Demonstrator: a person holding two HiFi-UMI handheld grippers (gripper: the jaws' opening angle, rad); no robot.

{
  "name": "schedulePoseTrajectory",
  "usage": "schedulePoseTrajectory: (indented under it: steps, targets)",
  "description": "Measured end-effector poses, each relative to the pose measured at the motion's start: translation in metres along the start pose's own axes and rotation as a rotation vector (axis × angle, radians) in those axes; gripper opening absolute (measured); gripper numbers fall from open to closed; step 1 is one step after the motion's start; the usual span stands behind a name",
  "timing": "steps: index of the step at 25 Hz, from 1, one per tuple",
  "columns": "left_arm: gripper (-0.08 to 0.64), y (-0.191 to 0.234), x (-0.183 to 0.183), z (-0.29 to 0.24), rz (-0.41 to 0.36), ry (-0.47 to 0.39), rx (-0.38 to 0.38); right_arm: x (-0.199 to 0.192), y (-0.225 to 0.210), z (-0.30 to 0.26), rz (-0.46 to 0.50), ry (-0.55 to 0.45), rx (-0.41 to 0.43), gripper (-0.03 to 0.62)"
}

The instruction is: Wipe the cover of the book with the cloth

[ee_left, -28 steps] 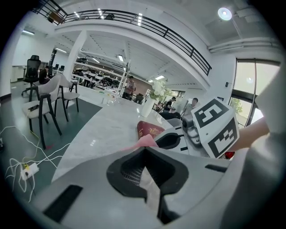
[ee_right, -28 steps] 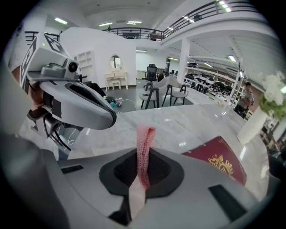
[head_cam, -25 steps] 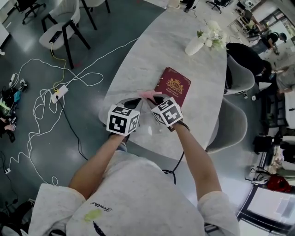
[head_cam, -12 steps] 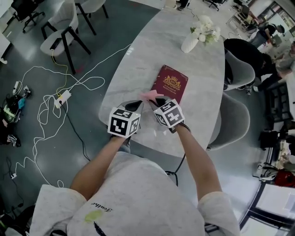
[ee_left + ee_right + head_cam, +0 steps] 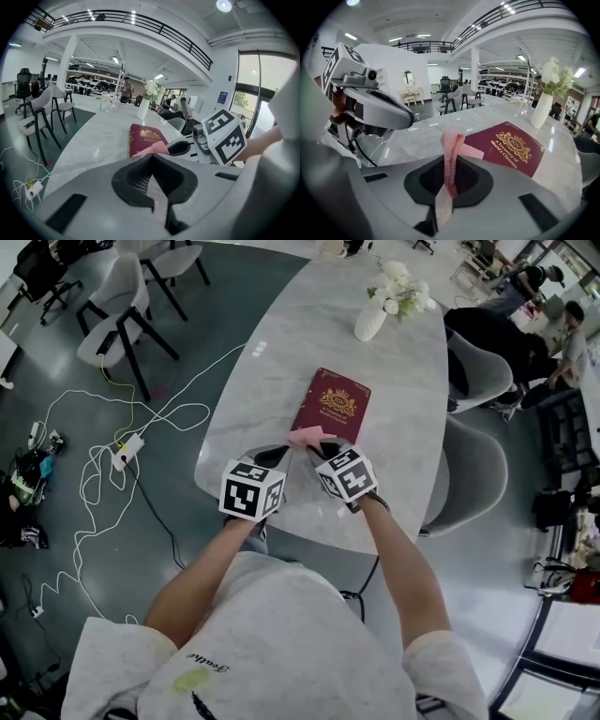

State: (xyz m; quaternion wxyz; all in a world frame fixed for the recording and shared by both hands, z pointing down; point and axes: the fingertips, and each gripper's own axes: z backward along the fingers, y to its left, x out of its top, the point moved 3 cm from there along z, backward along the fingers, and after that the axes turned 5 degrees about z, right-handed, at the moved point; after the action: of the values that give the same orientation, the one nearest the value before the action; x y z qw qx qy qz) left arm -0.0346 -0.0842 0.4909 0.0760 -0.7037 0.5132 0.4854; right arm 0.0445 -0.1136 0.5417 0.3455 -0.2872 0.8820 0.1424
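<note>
**Cloth pinched at book's near edge**

Head view: book lies flat on the marble table. The pink cloth touches its near edge. Right gripper and left gripper sit side by side.
Left gripper view: jaws pressed together, nothing between them, cloth just beyond the tips.
Right gripper view: jaws pinching the cloth, book right behind it.
</note>
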Motion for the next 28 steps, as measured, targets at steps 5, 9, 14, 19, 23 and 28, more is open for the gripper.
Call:
schedulePoseTrajectory:
  steps: [5,9,14,19,23,28]
  targets:
    - [0.006,-0.015,0.000,-0.005,-0.018,0.011,-0.015,-0.012,-0.006,0.015,-0.022,-0.003,-0.026,0.018]
    - [0.006,-0.026,-0.001,-0.008,-0.034,0.013,-0.026,-0.023,-0.009,0.025,-0.045,-0.012,-0.046,0.018]
    - [0.006,-0.040,0.002,-0.010,-0.061,0.009,-0.036,-0.033,-0.015,0.045,-0.089,-0.042,-0.086,0.018]
    - [0.006,-0.056,0.006,-0.011,-0.086,0.005,-0.044,-0.031,-0.016,0.071,-0.132,-0.113,-0.143,0.018]
    - [0.006,-0.070,0.010,-0.012,-0.112,-0.003,-0.055,-0.027,-0.019,0.093,-0.149,-0.173,-0.185,0.018]
    - [0.006,-0.080,0.017,-0.006,-0.128,-0.024,-0.055,-0.017,-0.019,0.120,-0.164,-0.251,-0.223,0.018]
